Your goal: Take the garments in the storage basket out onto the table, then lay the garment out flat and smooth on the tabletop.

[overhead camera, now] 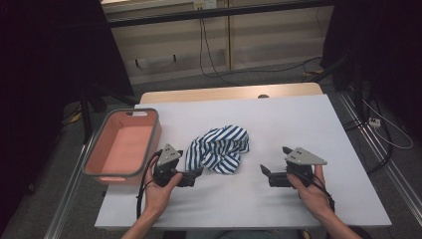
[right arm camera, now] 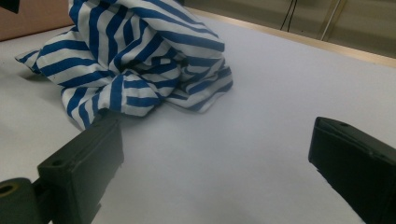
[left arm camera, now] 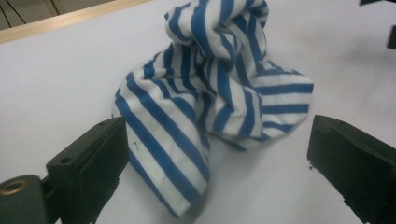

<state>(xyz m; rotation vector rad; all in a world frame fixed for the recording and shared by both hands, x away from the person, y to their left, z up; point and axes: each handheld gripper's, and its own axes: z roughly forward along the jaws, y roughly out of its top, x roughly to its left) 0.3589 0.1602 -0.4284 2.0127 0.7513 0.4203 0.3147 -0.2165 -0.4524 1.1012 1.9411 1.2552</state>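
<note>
Now both grippers sitting wide open, empty: left gripper at striped cloth edge, right gripper nr it.

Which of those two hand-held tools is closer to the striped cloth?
Left. The left tool sits right at the striped cloth, by its near-left edge, jaws open; the right tool waits off to its right, apart.
</note>
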